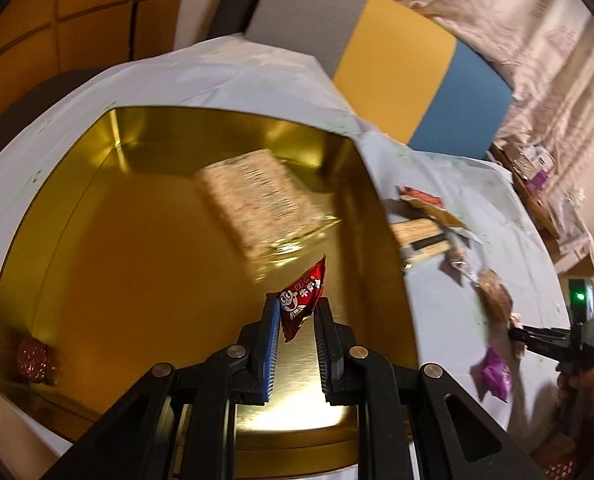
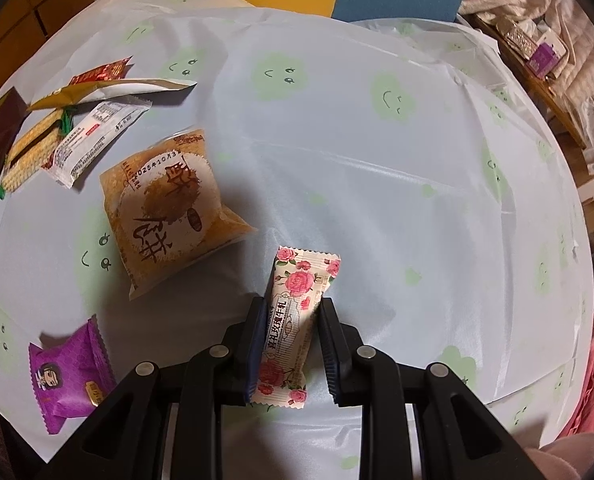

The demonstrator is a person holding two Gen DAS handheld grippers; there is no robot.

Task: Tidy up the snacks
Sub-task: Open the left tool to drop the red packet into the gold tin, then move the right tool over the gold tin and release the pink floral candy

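the step in hand, by my reading, is loading: the left gripper (image 1: 295, 312) has its jaws closed on a small red candy packet (image 1: 301, 300) and holds it over the open gold tin (image 1: 137, 240), which sits on the desk toward its left side. in the tin already lie a wafer pack (image 1: 257, 204) near the far wall and a round red sweet (image 1: 33, 360) in the near left corner. the next move calls for lowering the packet toward the bare floor of the tin and opening the jaws, clear of the wafer pack.

the right gripper (image 2: 291, 320) has its jaws closed on a rose-printed candy bar (image 2: 293, 320) above the near middle of the desk (image 2: 377, 160); it looks ready to follow once the tin is free.

the left wrist view alone shows the inside of the tin. the right wrist view alone shows clearly what is left on the desk: a heap of packets (image 2: 85, 128) toward the far left edge, a brown pastry pack (image 2: 169, 204) nearer the middle, and a purple packet (image 2: 69, 376) at the near left.
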